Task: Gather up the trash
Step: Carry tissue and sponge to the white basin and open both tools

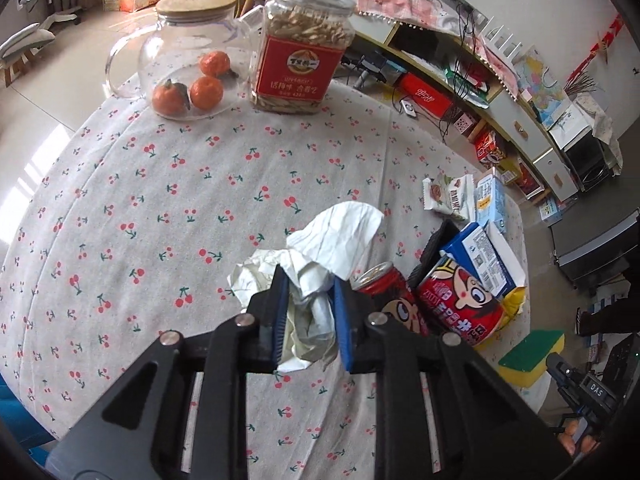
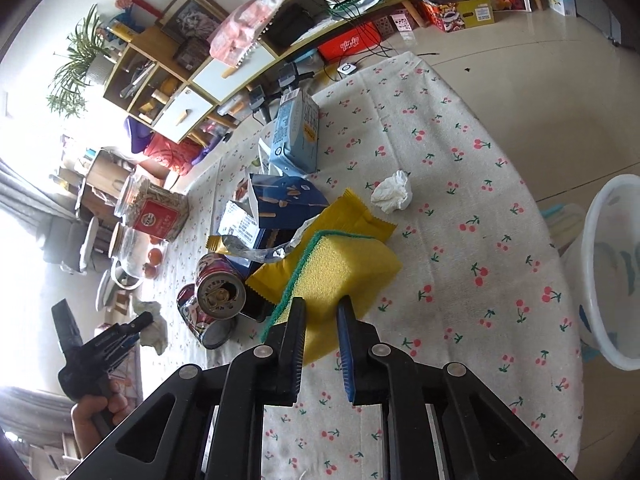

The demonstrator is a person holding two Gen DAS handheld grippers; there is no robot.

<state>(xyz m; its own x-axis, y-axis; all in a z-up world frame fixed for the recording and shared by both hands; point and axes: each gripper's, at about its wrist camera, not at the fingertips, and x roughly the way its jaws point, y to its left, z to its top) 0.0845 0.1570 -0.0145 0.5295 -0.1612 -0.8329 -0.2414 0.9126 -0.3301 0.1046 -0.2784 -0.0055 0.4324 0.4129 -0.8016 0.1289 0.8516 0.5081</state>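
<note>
My left gripper (image 1: 308,280) is shut on a crumpled white tissue (image 1: 320,248), held just above the cherry-print tablecloth (image 1: 160,200). My right gripper (image 2: 321,312) is shut on a yellow sponge with a green scouring side (image 2: 340,268); the sponge also shows in the left wrist view (image 1: 532,352). Trash lies in a pile: two red drink cans (image 1: 456,300) (image 2: 218,292), a blue snack box (image 2: 280,200), a yellow wrapper (image 2: 348,216), a light blue carton (image 2: 296,132), a snack packet (image 1: 446,196). A second crumpled tissue (image 2: 392,192) lies apart to the right.
A glass pitcher with three oranges (image 1: 188,60) and a jar of seeds (image 1: 300,48) stand at the table's far side. A white plastic bin (image 2: 612,272) stands on the floor off the table's right edge. Shelves and boxes line the wall.
</note>
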